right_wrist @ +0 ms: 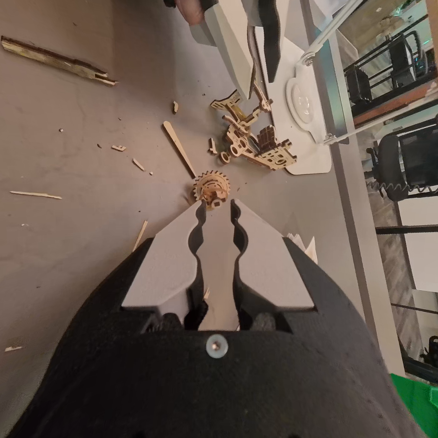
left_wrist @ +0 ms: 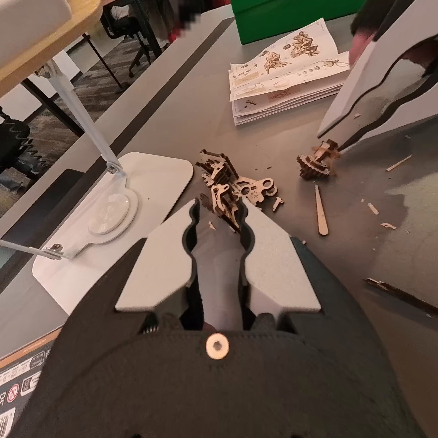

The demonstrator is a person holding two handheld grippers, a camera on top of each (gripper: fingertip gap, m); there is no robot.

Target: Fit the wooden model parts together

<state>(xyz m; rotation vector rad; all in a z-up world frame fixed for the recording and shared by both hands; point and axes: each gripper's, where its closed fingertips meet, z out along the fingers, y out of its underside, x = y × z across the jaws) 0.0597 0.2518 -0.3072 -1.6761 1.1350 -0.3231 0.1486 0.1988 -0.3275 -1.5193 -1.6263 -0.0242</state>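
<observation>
Left hand-held gripper (left_wrist: 219,206): its fingers are spread apart. The wooden model frame (left_wrist: 227,187) leans on one finger, but nothing squeezes it.
Right hand-held gripper (right_wrist: 217,204): spread apart too. One fingertip touches the gear piece (right_wrist: 212,189). The other fingertip stands clear, so the gear is not pinched.
Where the parts are: frame and gear both sit on the grey counter (left_wrist: 260,147), a little apart.
How to do it well: I think each gripper should close gently on its own part first. Then line up the gear's square hole slowly.
Only the right view shows: the gear's teeth from the top.
Only the left view shows: the instruction booklet (left_wrist: 284,78) lying open.
</observation>
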